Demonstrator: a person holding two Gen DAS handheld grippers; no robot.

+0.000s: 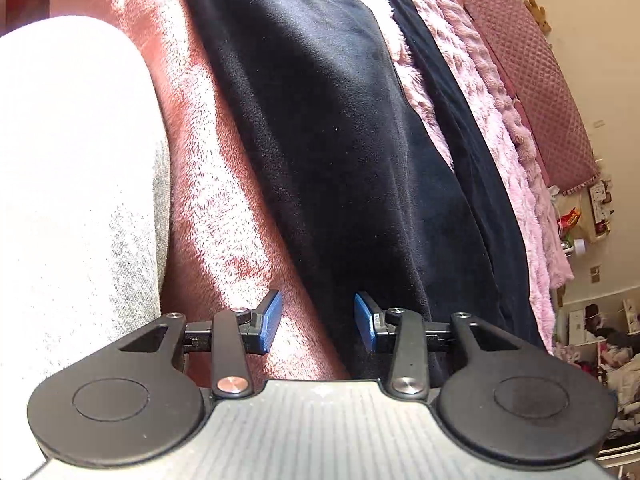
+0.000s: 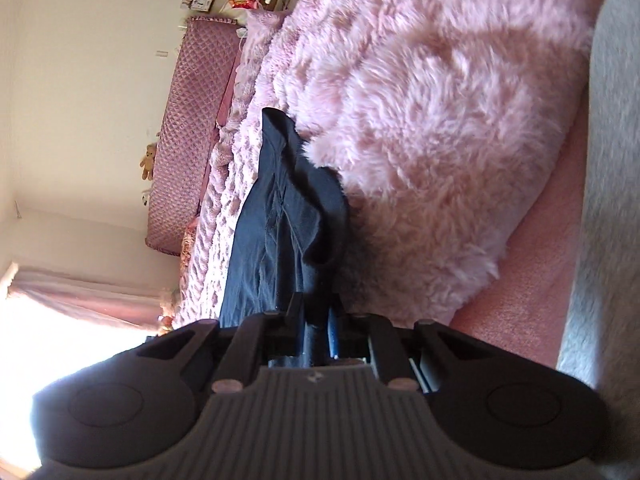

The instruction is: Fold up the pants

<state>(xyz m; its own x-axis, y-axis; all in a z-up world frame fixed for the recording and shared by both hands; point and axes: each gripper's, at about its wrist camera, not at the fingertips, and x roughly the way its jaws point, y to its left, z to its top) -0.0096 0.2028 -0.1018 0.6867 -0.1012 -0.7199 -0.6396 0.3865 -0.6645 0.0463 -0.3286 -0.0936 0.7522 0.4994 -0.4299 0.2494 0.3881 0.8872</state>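
Note:
The black pants [image 1: 320, 128] lie stretched out on a pink fleece bed cover [image 1: 224, 216]. My left gripper [image 1: 318, 320] is open, its blue pads [image 1: 270, 320] apart just above the near edge of the pants and the cover, holding nothing. In the right wrist view the pants [image 2: 280, 216] run away from me beside a fluffy pink blanket [image 2: 420, 120]. My right gripper [image 2: 316, 320] is shut on the black fabric, which passes between its fingers.
A grey-white cushion [image 1: 68, 184] lies at the left of the pants. A quilted pink headboard [image 2: 184, 128] stands against the wall. A cluttered shelf [image 1: 588, 216] and piled items [image 1: 600, 344] are at the room's edge.

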